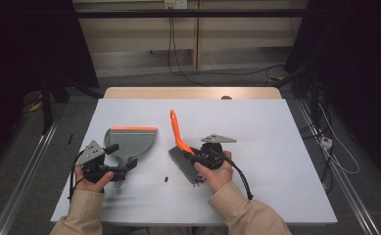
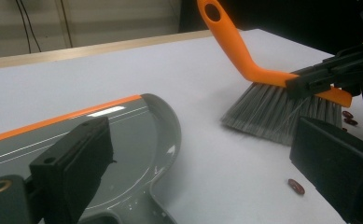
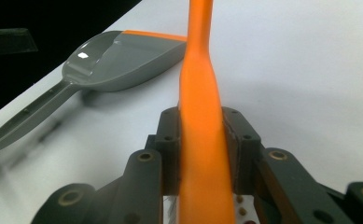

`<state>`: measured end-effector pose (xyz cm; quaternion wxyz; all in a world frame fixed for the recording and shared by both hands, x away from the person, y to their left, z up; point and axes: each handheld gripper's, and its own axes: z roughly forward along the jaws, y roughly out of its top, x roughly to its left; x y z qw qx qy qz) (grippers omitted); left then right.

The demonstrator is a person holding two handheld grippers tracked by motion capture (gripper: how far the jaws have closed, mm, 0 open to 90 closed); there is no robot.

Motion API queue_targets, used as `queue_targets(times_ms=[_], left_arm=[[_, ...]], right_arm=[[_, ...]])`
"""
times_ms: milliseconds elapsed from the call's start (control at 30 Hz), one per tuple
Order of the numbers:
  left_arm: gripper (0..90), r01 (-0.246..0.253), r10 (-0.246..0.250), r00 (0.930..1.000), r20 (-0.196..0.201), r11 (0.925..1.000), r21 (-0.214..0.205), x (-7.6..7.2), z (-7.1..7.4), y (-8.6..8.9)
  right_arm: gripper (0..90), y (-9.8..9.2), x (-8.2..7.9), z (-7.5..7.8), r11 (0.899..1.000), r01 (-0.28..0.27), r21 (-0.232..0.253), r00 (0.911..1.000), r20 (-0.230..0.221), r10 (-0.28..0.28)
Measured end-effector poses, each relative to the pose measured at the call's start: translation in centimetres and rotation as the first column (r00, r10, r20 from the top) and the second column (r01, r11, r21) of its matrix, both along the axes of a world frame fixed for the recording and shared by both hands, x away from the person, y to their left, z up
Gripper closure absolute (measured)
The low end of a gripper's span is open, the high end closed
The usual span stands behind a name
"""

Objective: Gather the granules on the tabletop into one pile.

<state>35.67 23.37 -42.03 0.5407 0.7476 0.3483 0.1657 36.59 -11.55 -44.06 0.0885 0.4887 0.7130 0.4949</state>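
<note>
On the left side of the table, the left gripper is in the person's left hand, close to the near edge. Its jaws stand wide apart and nothing is between them; in the left gripper view they frame the rear part of the dustpan without touching it. The dustpan is grey with an orange strip along its front lip. It lies flat on the table, lip toward the far side and handle toward the person, just beside the left gripper.

A little to the right, one small dark bean lies on the table between the dustpan and the brush. The brush has an orange handle and grey bristles; the bristles rest on the table and the handle rises away from the person. More beans lie just beside the bristles.

The right gripper, in the right hand, is closed on the brush handle near the bristles; in the right gripper view both pads press on the orange handle.
</note>
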Motion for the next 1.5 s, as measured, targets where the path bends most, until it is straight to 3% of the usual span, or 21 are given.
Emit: queue_targets(times_ms=[167, 233, 500, 733, 867, 967, 1000, 1067, 1133, 1500], left_arm=[[5.7, -0.001, 0.001, 1.0, -0.001, 1.0, 0.003, 0.0, 0.0, -0.1], [5.7, 0.0, 0.0, 1.0, 0.0, 1.0, 0.002, 0.0, 0.0, -0.1], [5.7, 0.0, 0.0, 1.0, -0.002, 1.0, 0.0, 0.1, 0.0, -0.1], [5.7, -0.002, 0.002, 1.0, 0.001, 1.0, -0.004, 0.1, 0.0, 0.0], [5.7, -0.004, 0.004, 1.0, 0.003, 1.0, -0.008, 0.1, 0.1, 0.2], [5.7, -0.004, 0.004, 1.0, 0.003, 1.0, -0.008, 0.1, 0.1, 0.2], [5.7, -0.003, 0.003, 1.0, 0.003, 1.0, -0.007, 0.1, 0.1, 0.2], [5.7, -0.003, 0.003, 1.0, 0.003, 1.0, -0.007, 0.1, 0.1, 0.2], [5.7, -0.003, 0.003, 1.0, 0.003, 1.0, -0.007, 0.1, 0.1, 0.1], [5.7, -0.004, 0.004, 1.0, 0.004, 1.0, -0.003, 0.0, 0.1, 0.0]], right_arm=[[71.1, -0.7, 0.1, 0.1, 1.0, 0.01, 0.008, 0.9999, 0.003, -0.011], [71.4, -0.8, 0.1, 0.2, 0.999, 0.01, 0.04, 0.9999, 0.002, -0.011], [71.4, 0.7, -0.1, 2.2, 0.995, -0.037, 0.091, 0.9974, 0.065, 0.031], [71.4, 4.3, -1.1, 2.1, 0.983, -0.126, 0.132, 0.9919, 0.036, 0.122], [71.4, 5.9, -1.6, 1.1, 0.977, -0.161, 0.143, 0.9865, -0.005, 0.164], [71.4, 6.2, -1.6, 0.0, 0.981, -0.157, 0.113, 0.9858, -0.043, 0.162], [71.3, 6.0, -1.6, -0.2, 0.985, -0.146, 0.09, 0.9884, -0.028, 0.149], [71.1, 5.3, -1.4, -0.3, 0.987, -0.127, 0.102, 0.99, -0.047, 0.133], [70.8, 4.6, -1.4, -0.4, 0.99, -0.112, 0.081, 0.9926, -0.039, 0.115], [70.2, 0.0, -1.5, -0.6, 0.999, -0.029, 0.047, 0.9987, -0.04, 0.03]])
